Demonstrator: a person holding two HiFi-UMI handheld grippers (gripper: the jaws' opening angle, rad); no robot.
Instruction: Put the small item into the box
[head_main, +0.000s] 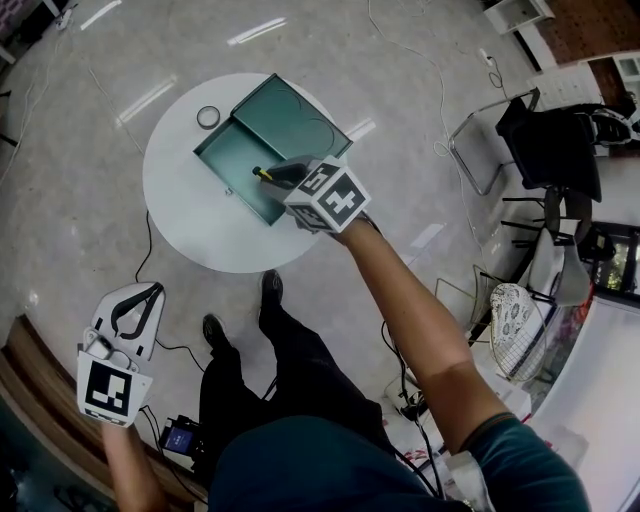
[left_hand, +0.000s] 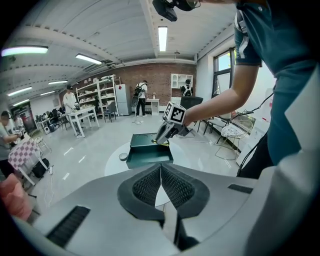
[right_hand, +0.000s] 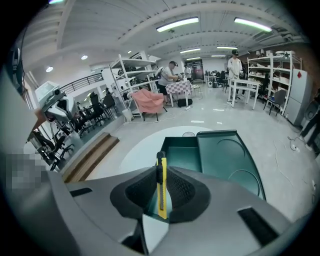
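A dark green box lies open on the round white table, its lid flat beside it. My right gripper hovers over the box's near edge, shut on a yellow utility knife that stands upright between the pads, black tip toward the box. My left gripper hangs low at the left, well off the table and above the floor, shut with nothing in it. In the left gripper view its pads meet, and the box and right gripper show far ahead.
A grey tape ring lies on the table beyond the box. The person's legs and shoes stand by the table's near edge. Cables and a black chair are at the right; wooden steps run along the lower left.
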